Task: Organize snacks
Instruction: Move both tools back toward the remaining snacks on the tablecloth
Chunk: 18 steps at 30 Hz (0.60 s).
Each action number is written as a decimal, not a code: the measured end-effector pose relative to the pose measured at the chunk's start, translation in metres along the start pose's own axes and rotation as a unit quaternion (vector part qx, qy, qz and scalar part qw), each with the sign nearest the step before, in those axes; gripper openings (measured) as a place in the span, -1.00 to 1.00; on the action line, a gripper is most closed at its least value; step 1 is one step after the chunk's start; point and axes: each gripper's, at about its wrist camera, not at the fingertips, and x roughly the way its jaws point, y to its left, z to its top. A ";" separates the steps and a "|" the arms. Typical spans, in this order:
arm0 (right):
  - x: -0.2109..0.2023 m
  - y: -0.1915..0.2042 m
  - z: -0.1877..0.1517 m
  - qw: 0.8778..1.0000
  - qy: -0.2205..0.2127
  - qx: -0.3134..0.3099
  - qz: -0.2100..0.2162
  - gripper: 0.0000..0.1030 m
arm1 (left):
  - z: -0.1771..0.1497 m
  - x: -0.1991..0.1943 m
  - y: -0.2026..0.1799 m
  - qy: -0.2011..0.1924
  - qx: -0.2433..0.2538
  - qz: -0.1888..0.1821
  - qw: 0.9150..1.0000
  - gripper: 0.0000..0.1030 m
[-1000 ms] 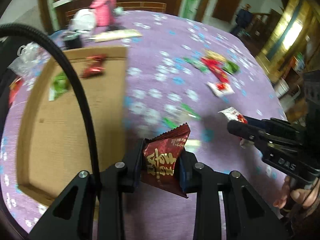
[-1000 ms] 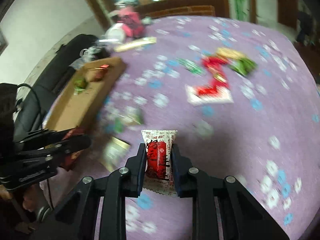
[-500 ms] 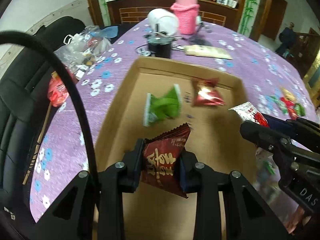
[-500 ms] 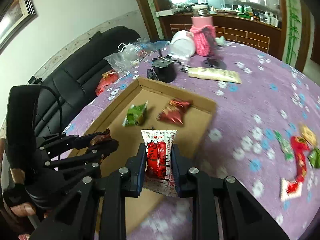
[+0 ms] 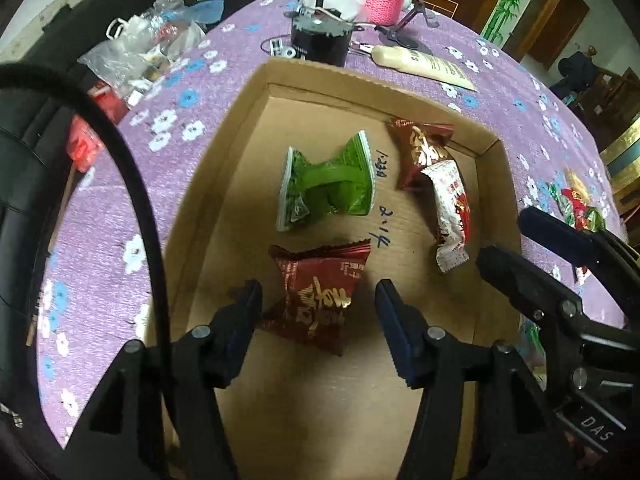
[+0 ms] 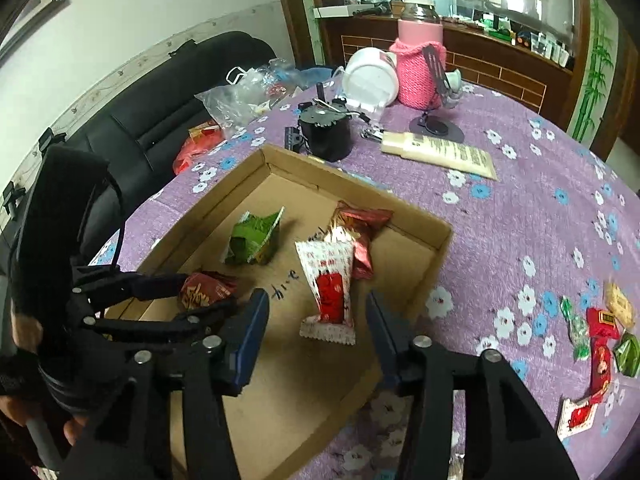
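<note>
Four snack packets are counted inside one cardboard tray on a purple flowered tablecloth: two dark red, one green, one white-and-red. The left gripper is opening around a dark red packet, untouched. The right gripper is opening around the white-and-red packet, pads clear.

Cardboard tray: shallow, open-topped, brown, on the bench. Contents: dark red gold-lettered packet, lying flat at the near end; green packet, crumpled, mid-tray; second dark red packet, far right corner; white-and-red packet, overlapping its lower edge. Loose snack pile: red, green and yellow wrappers on the bench, well apart from the tray.
</note>
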 end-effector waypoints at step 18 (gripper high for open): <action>-0.095 -0.083 -0.104 0.997 -0.009 0.075 -0.015 0.20 | -0.057 -0.047 -0.086 -0.064 0.057 0.007 0.996 0.30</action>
